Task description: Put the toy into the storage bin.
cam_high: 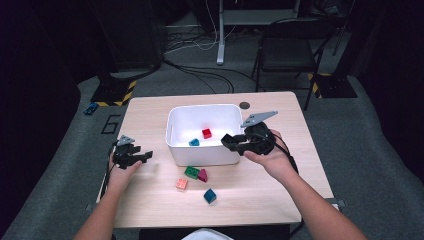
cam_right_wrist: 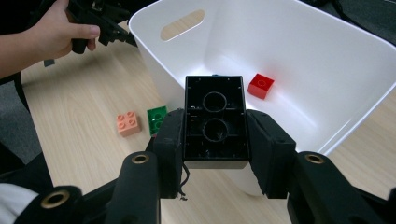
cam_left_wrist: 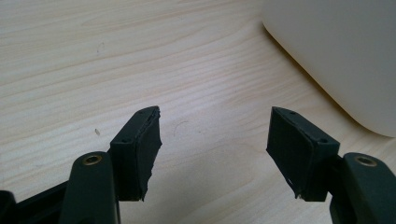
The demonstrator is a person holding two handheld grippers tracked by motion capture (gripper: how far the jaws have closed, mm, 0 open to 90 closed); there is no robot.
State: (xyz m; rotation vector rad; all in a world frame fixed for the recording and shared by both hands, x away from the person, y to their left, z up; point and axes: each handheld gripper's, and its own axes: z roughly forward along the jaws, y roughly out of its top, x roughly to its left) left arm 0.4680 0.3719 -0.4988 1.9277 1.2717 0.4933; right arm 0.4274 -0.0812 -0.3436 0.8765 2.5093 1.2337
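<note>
Right gripper [cam_right_wrist: 215, 154] holds a black brick [cam_right_wrist: 215, 122] at the near rim of the white tub [cam_high: 172, 131]; left gripper [cam_left_wrist: 215, 154] idle and released.

The right gripper's jaws are clenched on the two long sides of the black brick, whose hollow underside with two round sockets faces its camera. Beyond the brick, inside the tub, lie a red brick [cam_right_wrist: 261, 86] and, in the high view, a teal brick [cam_high: 194, 142]. Below and to the left of this gripper on the bench [cam_high: 150, 195], outside the tub's wall, sit a green brick [cam_right_wrist: 157, 118], an orange brick [cam_right_wrist: 128, 123], a magenta brick [cam_high: 202, 175] and a dark teal brick [cam_high: 210, 195]. The left gripper rests low over bare bench, jaws wide apart with nothing between them, the tub's rounded corner just ahead to its right.
</note>
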